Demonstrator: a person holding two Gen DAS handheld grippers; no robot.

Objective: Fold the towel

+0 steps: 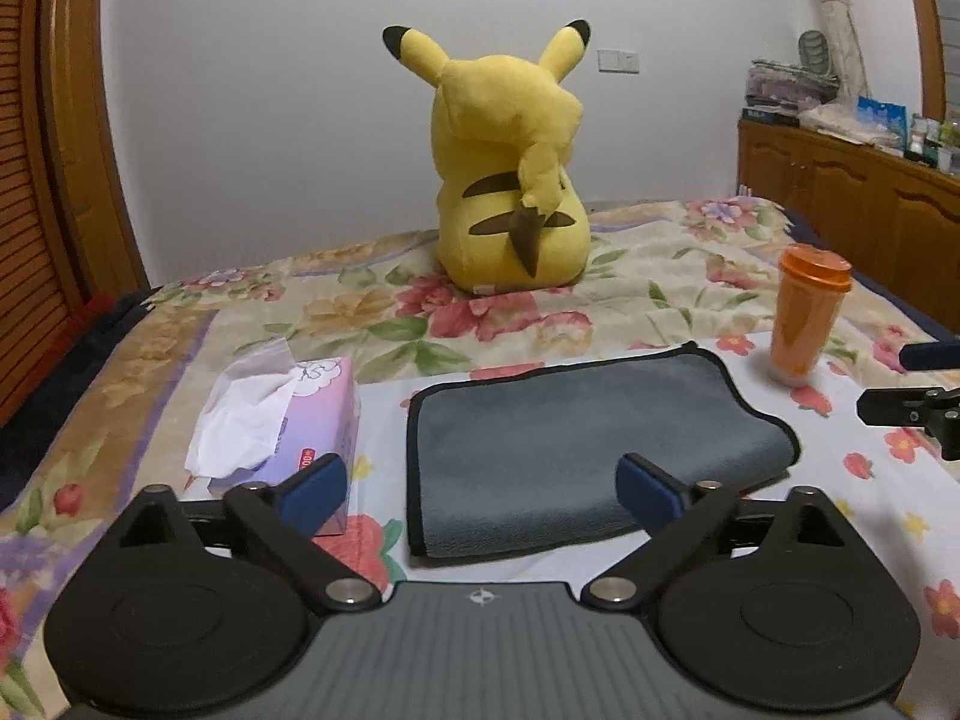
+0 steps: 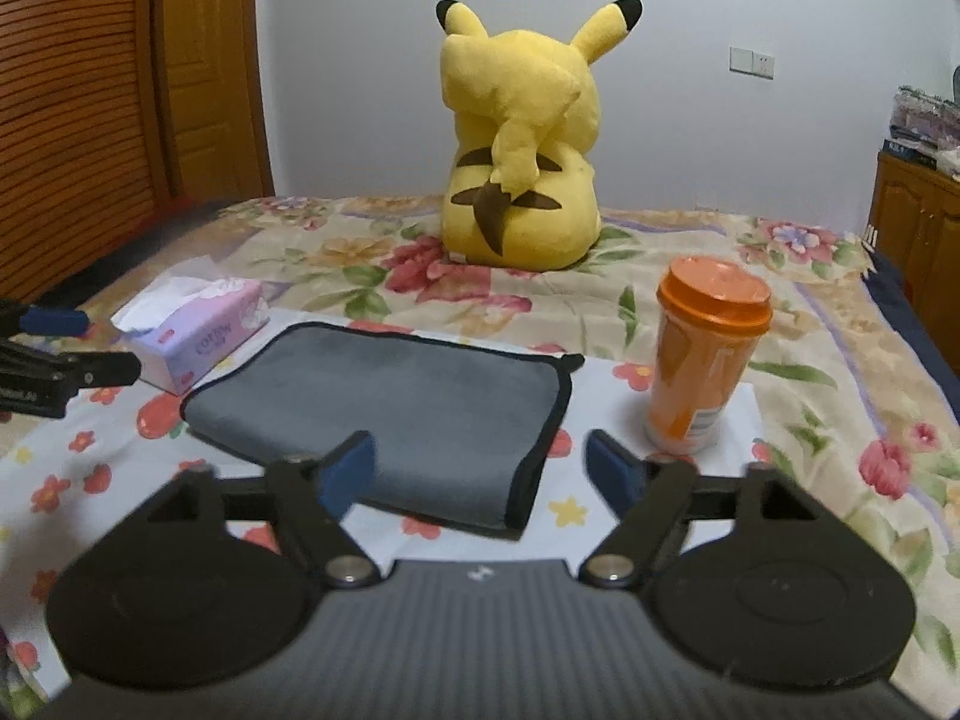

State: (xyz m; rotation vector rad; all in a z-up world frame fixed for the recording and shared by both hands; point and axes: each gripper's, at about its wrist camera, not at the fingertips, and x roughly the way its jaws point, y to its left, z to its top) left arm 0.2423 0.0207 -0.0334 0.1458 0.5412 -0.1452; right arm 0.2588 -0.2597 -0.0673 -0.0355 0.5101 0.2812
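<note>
A grey towel with a black hem lies flat on the floral bedsheet, folded over with its fold toward the right in the left wrist view. It also shows in the right wrist view. My left gripper is open and empty, hovering over the towel's near edge. My right gripper is open and empty, over the towel's near right corner. Each gripper shows at the edge of the other's view: the right one, the left one.
A pink tissue box sits left of the towel, also in the right wrist view. An orange lidded cup stands to its right. A yellow plush toy sits behind. A wooden cabinet stands far right.
</note>
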